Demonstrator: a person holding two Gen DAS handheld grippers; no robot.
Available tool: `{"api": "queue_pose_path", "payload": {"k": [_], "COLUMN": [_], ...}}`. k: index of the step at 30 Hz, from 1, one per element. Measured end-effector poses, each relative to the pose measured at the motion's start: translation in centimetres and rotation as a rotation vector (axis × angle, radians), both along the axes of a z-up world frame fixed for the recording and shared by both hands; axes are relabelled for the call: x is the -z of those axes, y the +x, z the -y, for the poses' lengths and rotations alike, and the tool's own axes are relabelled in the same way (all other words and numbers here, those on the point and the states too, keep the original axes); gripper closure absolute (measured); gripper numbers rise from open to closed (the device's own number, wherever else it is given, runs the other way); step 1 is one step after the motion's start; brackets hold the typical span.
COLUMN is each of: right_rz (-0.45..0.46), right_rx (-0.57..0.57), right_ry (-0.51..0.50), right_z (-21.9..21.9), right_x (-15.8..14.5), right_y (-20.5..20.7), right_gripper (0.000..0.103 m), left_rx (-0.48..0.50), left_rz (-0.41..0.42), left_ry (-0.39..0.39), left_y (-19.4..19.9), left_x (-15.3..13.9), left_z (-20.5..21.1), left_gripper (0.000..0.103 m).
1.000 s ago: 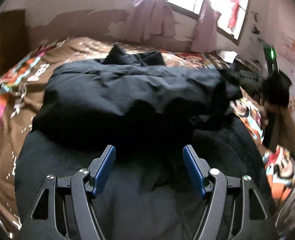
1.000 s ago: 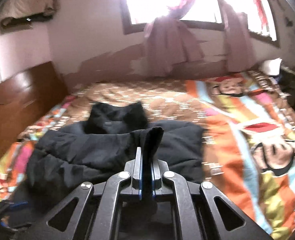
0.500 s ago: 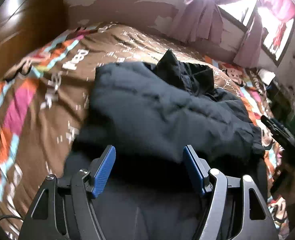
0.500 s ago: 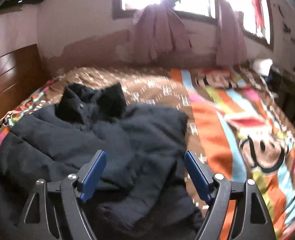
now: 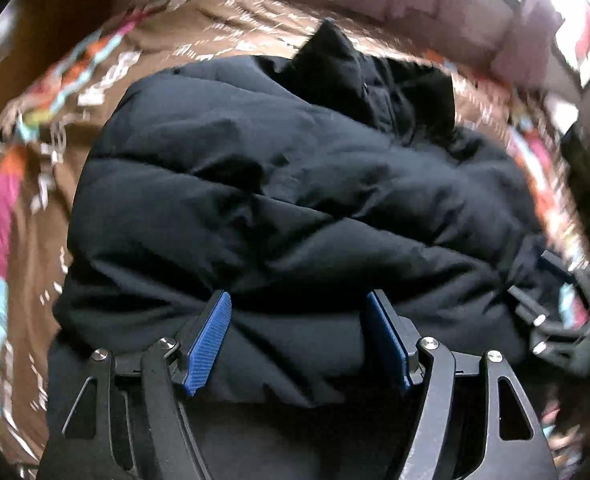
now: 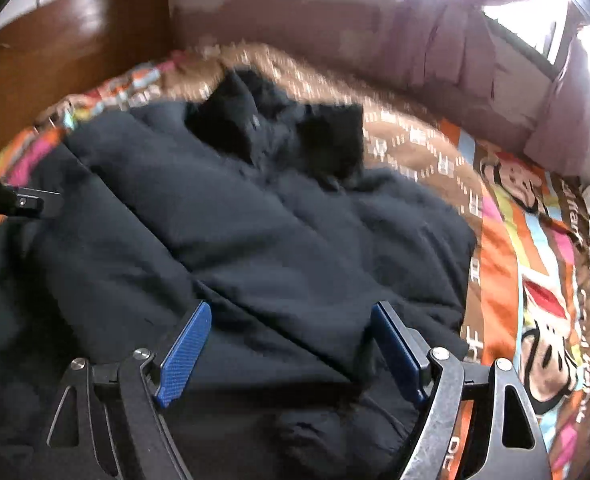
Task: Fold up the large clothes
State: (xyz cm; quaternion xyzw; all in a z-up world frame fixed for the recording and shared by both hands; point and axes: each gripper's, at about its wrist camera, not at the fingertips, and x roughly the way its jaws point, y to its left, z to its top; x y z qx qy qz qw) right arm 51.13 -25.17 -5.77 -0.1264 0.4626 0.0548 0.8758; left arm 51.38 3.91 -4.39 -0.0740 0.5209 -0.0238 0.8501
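A large black padded jacket [image 5: 279, 184] lies on the bed, collar [image 5: 359, 68] at the far end and both sleeves folded across its body. It also fills the right wrist view [image 6: 279, 240]. My left gripper [image 5: 299, 320] is open and empty, its blue pads just above the jacket's lower half. My right gripper [image 6: 291, 332] is open and empty, over the jacket's right side above the folded sleeve. The left gripper's tip [image 6: 23, 202] shows at the left edge of the right wrist view, and the right gripper [image 5: 543, 320] at the right of the left wrist view.
The bedspread [image 6: 527, 280] is brown and orange with cartoon prints. A wooden headboard [image 6: 75, 40] stands at the left. A wall with a window and pink curtains [image 6: 475, 40] runs behind the bed. Dark objects [image 5: 587, 184] sit at the bed's right edge.
My right gripper has opened and let go of the sleeve, which now lies across the jacket. Both grippers have moved down closer to the jacket.
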Motion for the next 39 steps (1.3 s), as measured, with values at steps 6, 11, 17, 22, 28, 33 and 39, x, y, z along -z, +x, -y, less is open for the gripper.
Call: {"api": "queue_pose_path", "payload": {"k": [6, 11, 17, 22, 28, 33, 39], "right_rz": [-0.024, -0.017, 0.017, 0.040, 0.054, 0.070, 0.079], "right_rx": [0.068, 0.051, 0.010, -0.031, -0.085, -0.090, 0.008], "right_ry": [0.086, 0.063, 0.137, 0.200, 0.134, 0.074, 0.150], "right_z": [1.8, 1.3, 2.2, 1.9, 0.4, 0.2, 1.2], "right_x": [3.7, 4.9, 3.0, -1.6, -7.7, -12.8, -19.7], "right_y": [0.1, -0.1, -1.6, -4.4, -10.3, -15.4, -21.1], "right_gripper": [0.020, 0.020, 0.020, 0.020, 0.019, 0.018, 0.017], "left_rx": [0.048, 0.079, 0.078, 0.066, 0.051, 0.079, 0.079], "left_rz": [0.057, 0.087, 0.039, -0.006, 0.046, 0.119, 0.215], "left_ry": [0.182, 0.267, 0.185, 0.110, 0.096, 0.098, 0.067], "left_y": [-0.8, -0.9, -2.6, -5.6, -10.8, -14.9, -19.5], "left_x": [3.0, 4.0, 0.7, -2.4, -7.6, -12.5, -19.4], "left_z": [2.1, 3.1, 1.7, 1.7, 3.1, 4.9, 6.1], "left_gripper": [0.038, 0.038, 0.038, 0.038, 0.038, 0.038, 0.023]}}
